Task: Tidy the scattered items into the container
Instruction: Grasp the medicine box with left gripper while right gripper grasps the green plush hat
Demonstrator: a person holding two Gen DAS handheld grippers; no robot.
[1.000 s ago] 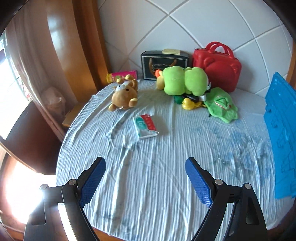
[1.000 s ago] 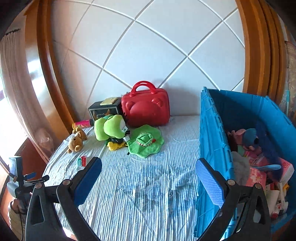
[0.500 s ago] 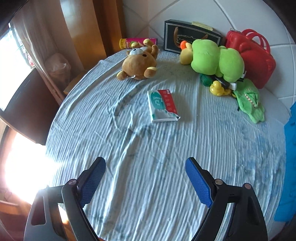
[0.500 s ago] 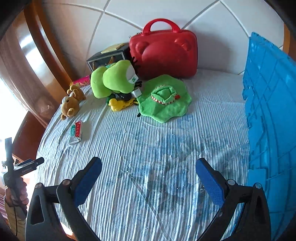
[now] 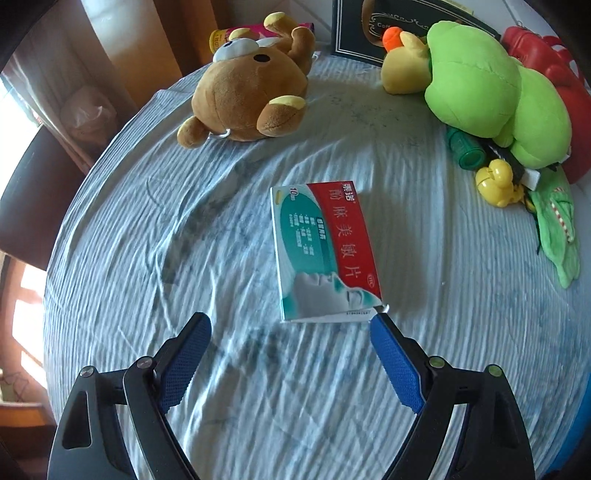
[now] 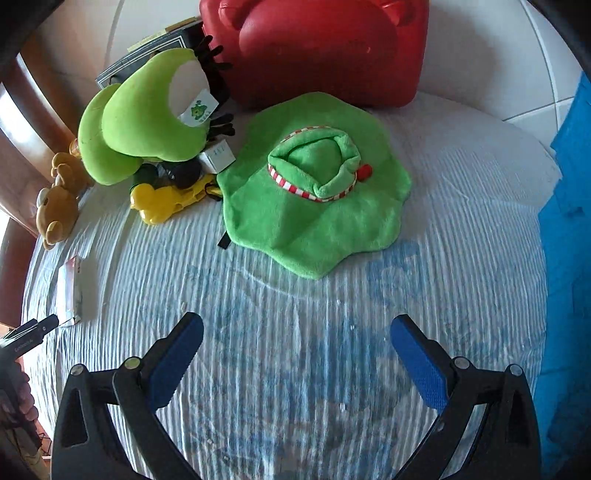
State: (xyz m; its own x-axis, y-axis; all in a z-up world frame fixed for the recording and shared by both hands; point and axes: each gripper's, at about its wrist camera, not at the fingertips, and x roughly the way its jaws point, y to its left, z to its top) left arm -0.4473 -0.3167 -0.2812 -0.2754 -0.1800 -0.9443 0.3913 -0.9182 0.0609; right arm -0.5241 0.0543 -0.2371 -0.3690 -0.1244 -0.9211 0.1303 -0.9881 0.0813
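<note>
My left gripper point(image 5: 290, 326) is open, its tips just short of a red, teal and white medicine box point(image 5: 323, 251) lying flat on the cloth; the right fingertip point(image 5: 380, 325) is at the box's near corner. My right gripper point(image 6: 295, 328) is open and empty over the cloth, a little short of a green plush hat point(image 6: 314, 192). The box point(image 6: 70, 291) and the left gripper's finger also show at the far left of the right wrist view. The blue container's wall point(image 6: 569, 229) stands at the right edge.
A brown bear plush point(image 5: 247, 85), a green frog plush point(image 5: 491, 88), a yellow duck toy point(image 5: 496, 181), a dark green tube point(image 5: 465, 151), a black box point(image 5: 364, 31), a pink can point(image 5: 240, 33) and a red case point(image 6: 317, 48) sit at the back of the blue-striped tablecloth point(image 5: 184, 258).
Both grippers have moved forward and down toward the table. The left one closed in on the medicine box, the right one on the green hat. Both stayed open.
</note>
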